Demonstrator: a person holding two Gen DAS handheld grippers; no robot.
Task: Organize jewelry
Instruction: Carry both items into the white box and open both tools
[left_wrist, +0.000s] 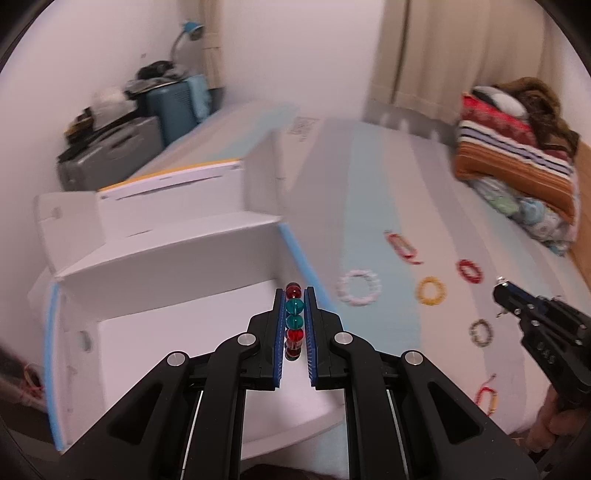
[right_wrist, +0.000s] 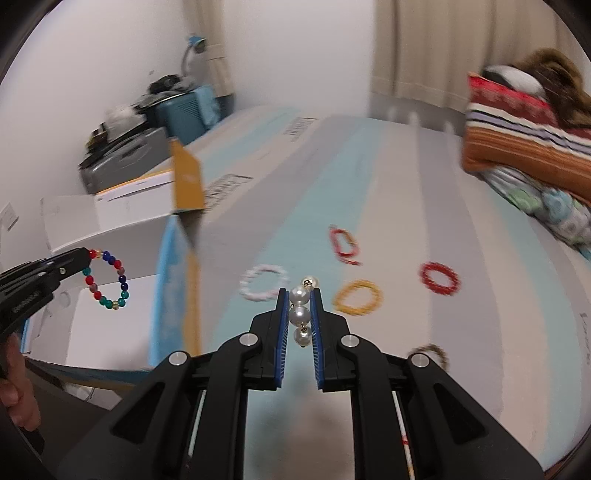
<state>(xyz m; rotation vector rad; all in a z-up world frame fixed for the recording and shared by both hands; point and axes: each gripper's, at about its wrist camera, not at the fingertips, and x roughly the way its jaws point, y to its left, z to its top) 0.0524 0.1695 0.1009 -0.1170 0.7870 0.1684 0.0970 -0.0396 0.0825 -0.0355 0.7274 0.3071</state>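
Left gripper (left_wrist: 294, 295) clamped on multicolour bead bracelet (left_wrist: 294, 317), hanging as a loop over open white box (left_wrist: 166, 325) at left | right gripper (right_wrist: 299, 295) clamped on pearl string (right_wrist: 300, 314), long axis running along the fingers, above striped bed (right_wrist: 406, 184) | labels blurred, unreadable
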